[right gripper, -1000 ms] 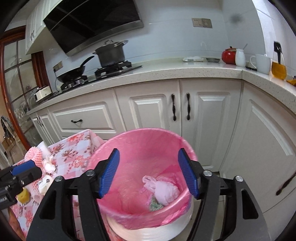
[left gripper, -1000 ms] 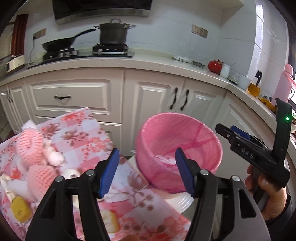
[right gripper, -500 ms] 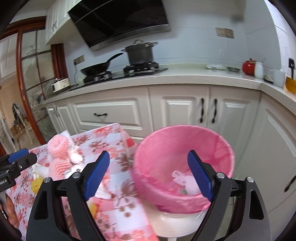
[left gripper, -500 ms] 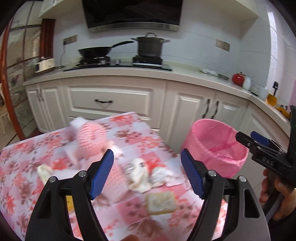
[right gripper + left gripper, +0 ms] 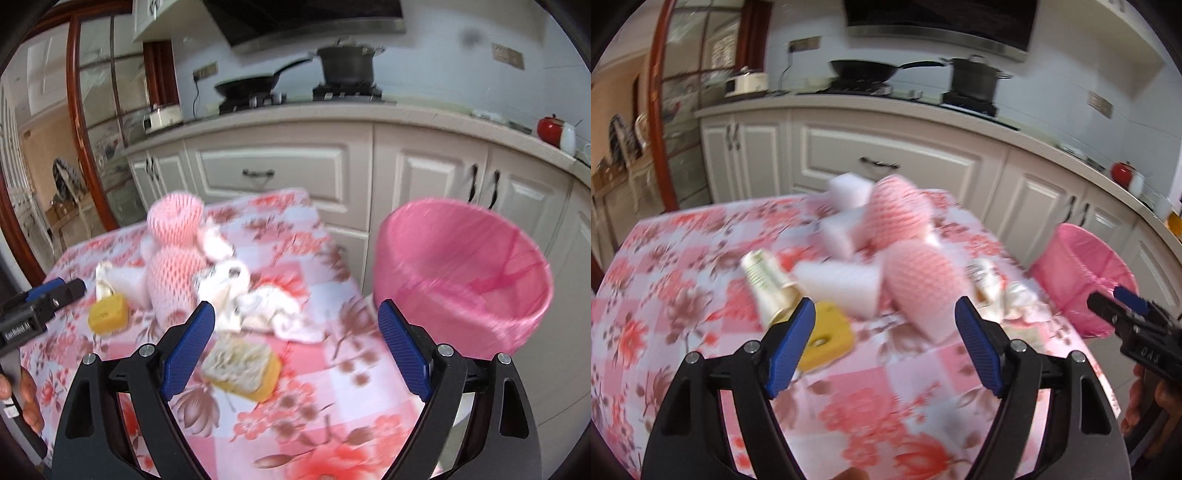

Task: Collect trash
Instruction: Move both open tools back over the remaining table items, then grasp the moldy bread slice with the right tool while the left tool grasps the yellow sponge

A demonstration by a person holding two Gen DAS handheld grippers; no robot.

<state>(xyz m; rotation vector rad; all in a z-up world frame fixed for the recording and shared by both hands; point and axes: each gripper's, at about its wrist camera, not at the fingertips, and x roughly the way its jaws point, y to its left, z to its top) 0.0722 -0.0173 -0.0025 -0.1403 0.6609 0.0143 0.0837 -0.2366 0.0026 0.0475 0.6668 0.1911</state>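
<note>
A white kitchen backs a bench covered in a floral cloth (image 5: 701,280), strewn with trash. The left gripper (image 5: 885,339) hovers spread and empty, facing the nearer pink foam fruit net (image 5: 923,284) straight ahead. The right gripper (image 5: 295,339), also spread and empty, hangs over a yellow sponge (image 5: 242,367). The pink-lined trash bin (image 5: 461,277) stands off the bench's right edge, nearer the right gripper.

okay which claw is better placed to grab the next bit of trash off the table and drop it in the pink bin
Probably the right claw: open and empty, it sits just over the yellow sponge, with the pink bin immediately beside it. The left claw, also open, faces the pile farther from the bin.
</note>
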